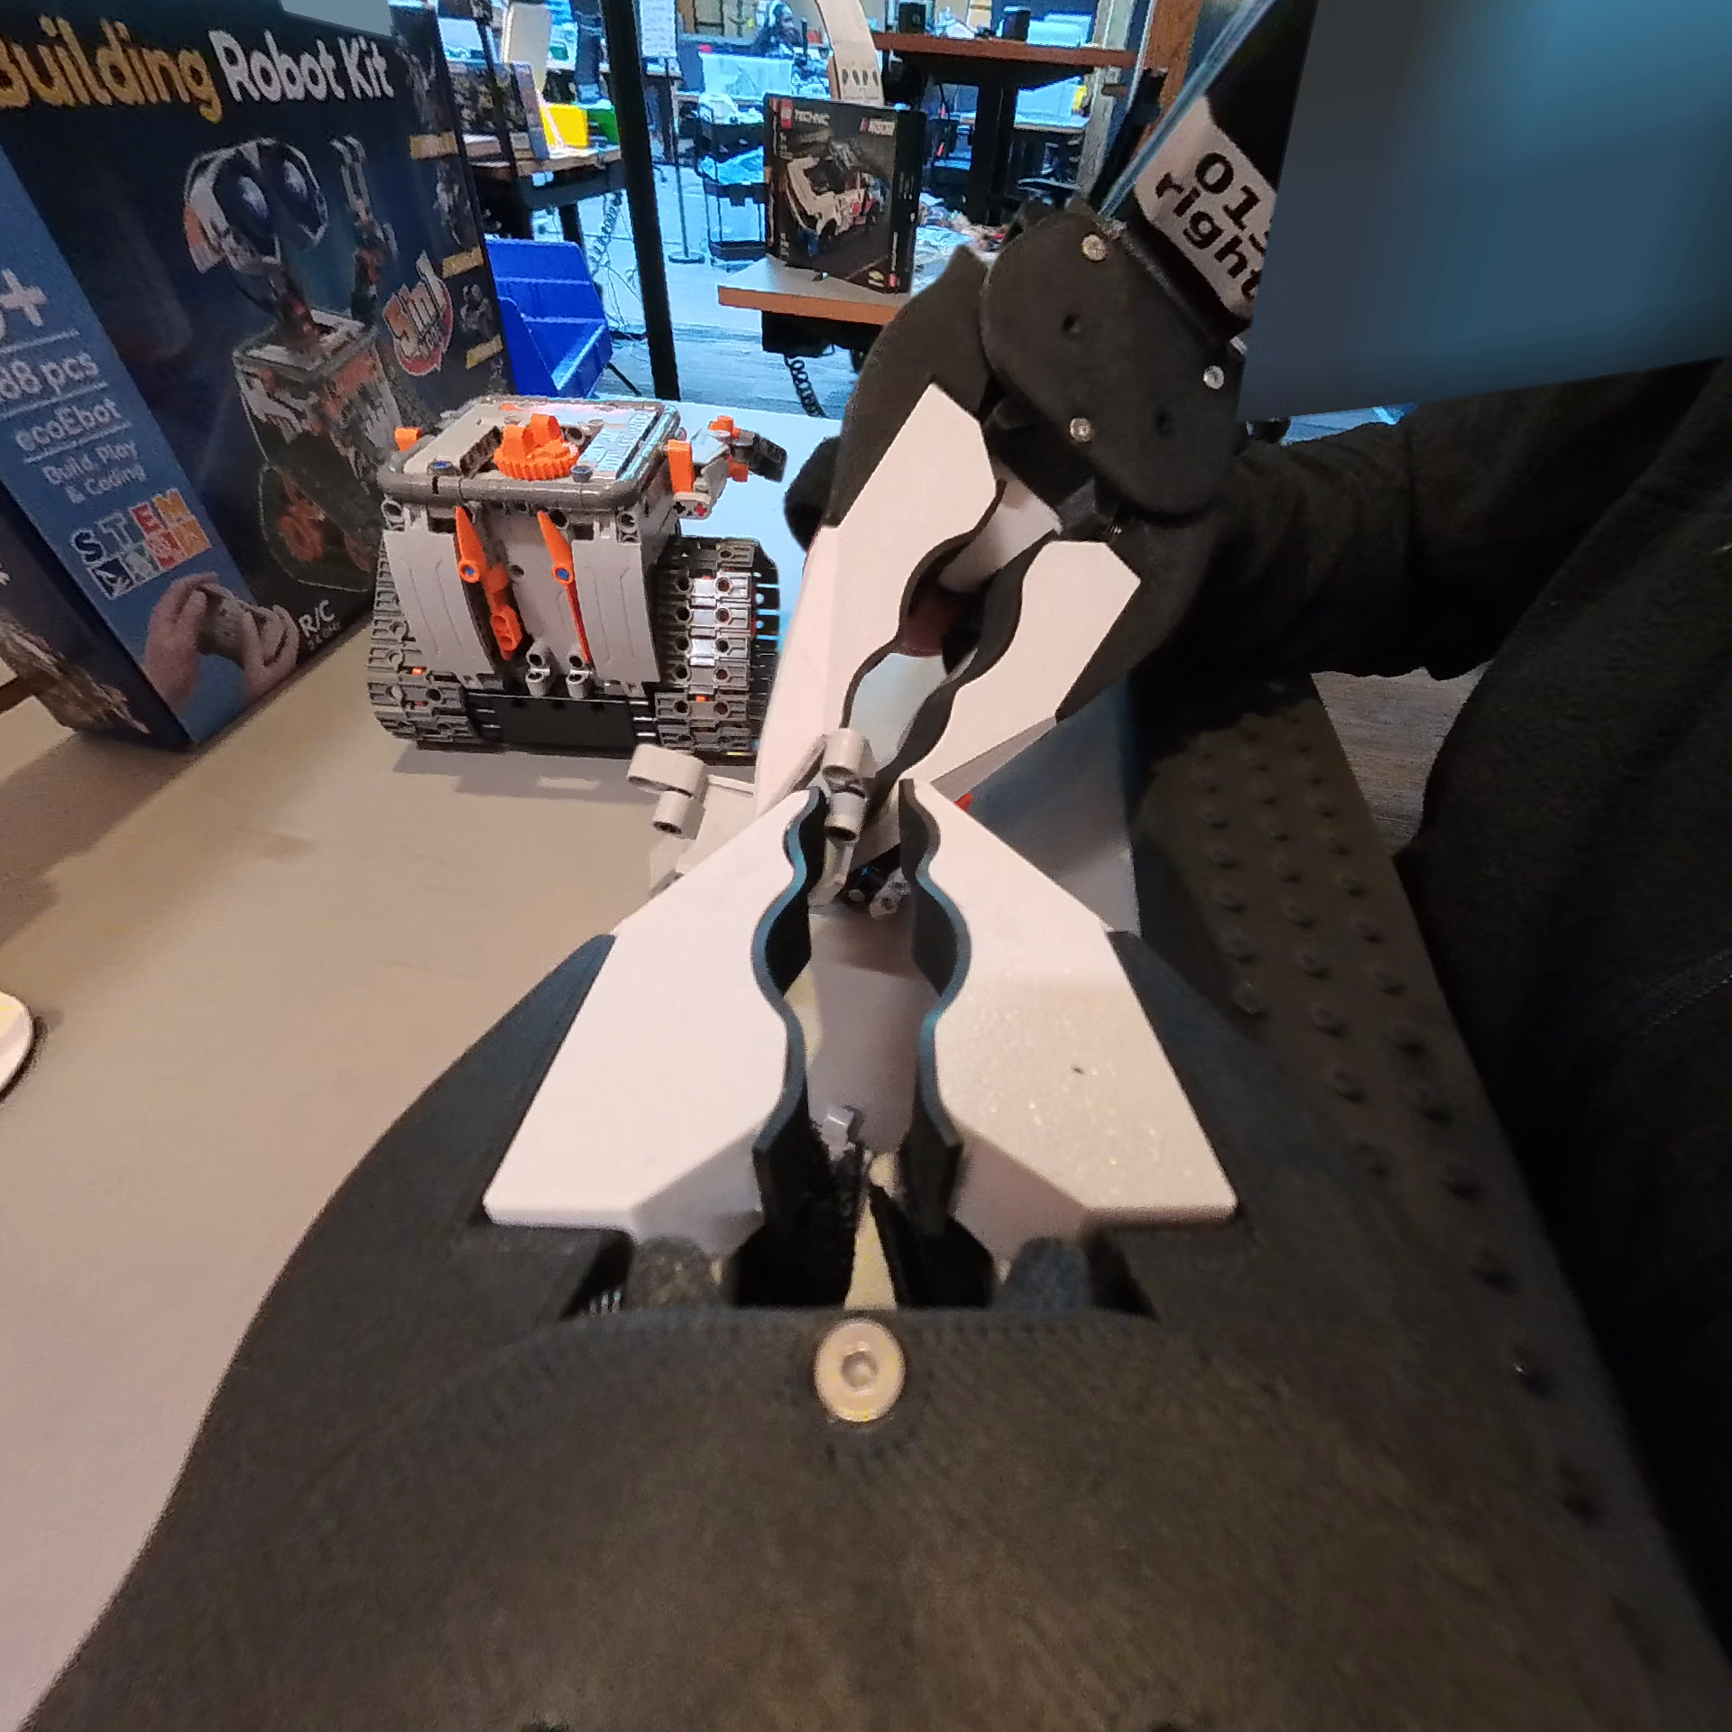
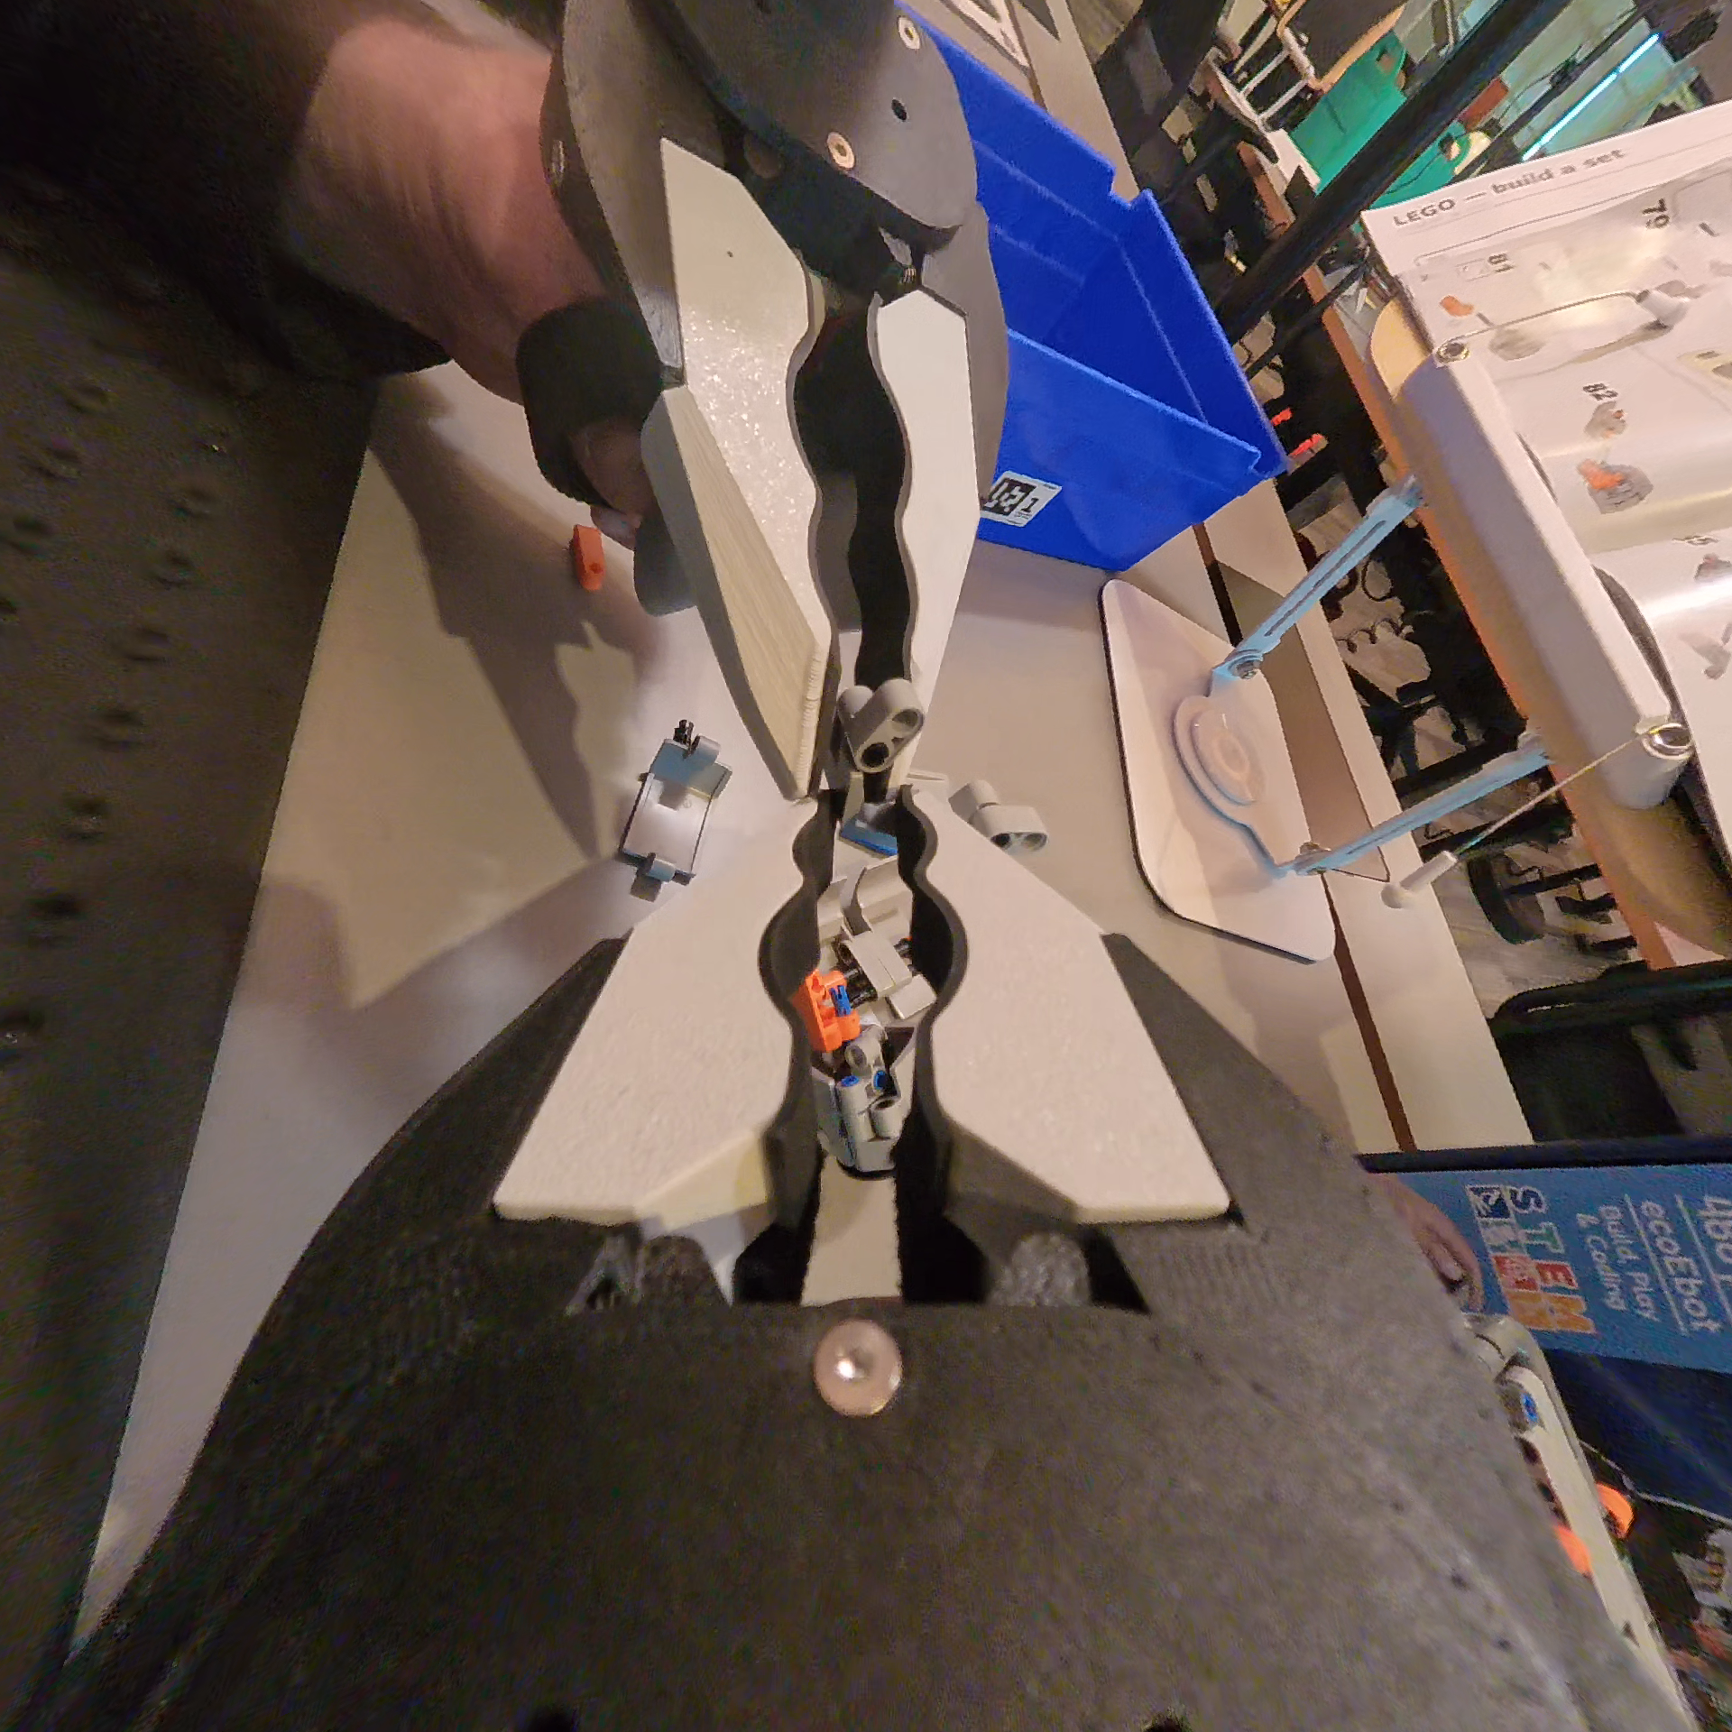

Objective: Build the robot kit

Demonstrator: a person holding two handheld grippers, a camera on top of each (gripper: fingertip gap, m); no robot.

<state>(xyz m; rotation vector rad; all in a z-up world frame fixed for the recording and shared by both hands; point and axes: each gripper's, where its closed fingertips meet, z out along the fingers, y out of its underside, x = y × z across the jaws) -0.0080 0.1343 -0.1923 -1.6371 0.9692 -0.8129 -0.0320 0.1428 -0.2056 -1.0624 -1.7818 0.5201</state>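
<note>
Two grippers meet tip to tip over the table point(image 1: 234, 937).
Left gripper point(image 1: 848, 811) clamps a grey connector point(image 1: 843, 797); right gripper point(image 2: 867, 815) clamps a small brick assembly point(image 2: 858, 1050), tracked toy robot point(image 1: 562, 581) beyond.

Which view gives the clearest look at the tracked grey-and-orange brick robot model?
The left wrist view: the tracked grey-and-orange brick robot model stands whole and unobstructed on the pale table, beside the blue kit box. The right wrist view shows at most a blurred sliver at its lower right edge.
</note>
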